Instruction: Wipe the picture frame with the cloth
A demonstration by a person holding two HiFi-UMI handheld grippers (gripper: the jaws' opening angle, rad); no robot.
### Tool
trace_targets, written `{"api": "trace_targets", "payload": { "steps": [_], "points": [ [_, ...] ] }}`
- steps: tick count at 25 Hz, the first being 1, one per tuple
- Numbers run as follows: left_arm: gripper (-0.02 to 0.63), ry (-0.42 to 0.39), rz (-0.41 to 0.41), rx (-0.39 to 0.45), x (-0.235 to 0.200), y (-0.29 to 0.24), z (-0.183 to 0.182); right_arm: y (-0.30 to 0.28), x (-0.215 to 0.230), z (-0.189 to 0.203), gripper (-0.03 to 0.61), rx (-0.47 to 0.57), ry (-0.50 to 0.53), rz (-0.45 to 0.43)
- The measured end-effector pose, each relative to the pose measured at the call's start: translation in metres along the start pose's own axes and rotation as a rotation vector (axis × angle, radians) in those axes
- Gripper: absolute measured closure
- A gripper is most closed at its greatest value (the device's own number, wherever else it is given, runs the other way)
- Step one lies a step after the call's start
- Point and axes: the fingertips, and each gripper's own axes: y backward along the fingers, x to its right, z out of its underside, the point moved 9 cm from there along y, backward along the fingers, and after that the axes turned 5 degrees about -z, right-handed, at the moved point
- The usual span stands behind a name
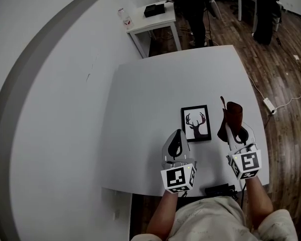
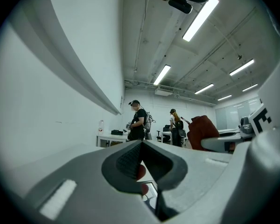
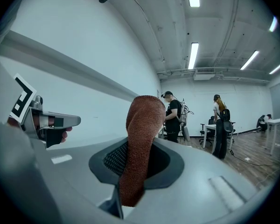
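Note:
A black picture frame (image 1: 196,123) with an antler drawing lies flat on the white table (image 1: 150,94), near its front edge. My left gripper (image 1: 177,136) hovers just left of the frame's lower corner, jaws shut on nothing; in the left gripper view (image 2: 142,144) a sliver of the frame (image 2: 150,192) shows below the jaws. My right gripper (image 1: 236,131) sits right of the frame, shut on a reddish-brown cloth (image 1: 233,115). The cloth (image 3: 142,139) stands up out of the right gripper's jaws (image 3: 141,155) and also shows in the left gripper view (image 2: 203,127).
A black device (image 1: 218,189) lies at the table's front edge between my arms. The white wall (image 1: 50,109) runs along the left. Behind stand a second white table (image 1: 153,21) with a black box (image 1: 154,9), people (image 1: 190,4), and wood floor with a power strip (image 1: 268,104).

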Motion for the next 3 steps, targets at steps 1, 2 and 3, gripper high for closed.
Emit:
{"api": "trace_targets", "payload": {
  "steps": [1, 2, 3],
  "points": [
    [0.614, 0.000, 0.002, -0.002, 0.0007, 0.0005, -0.0004, 0.0006, -0.0004, -0.0008, 0.486, -0.001, 0.000, 0.001],
    [0.614, -0.001, 0.005, -0.003, 0.0012, 0.0011, -0.0009, 0.0013, -0.0007, -0.0015, 0.486, -0.002, 0.001, 0.003],
    [0.614, -0.001, 0.006, -0.005, 0.0016, 0.0019, -0.0015, 0.0020, -0.0011, -0.0022, 0.486, -0.003, 0.001, 0.005]
  ]
}}
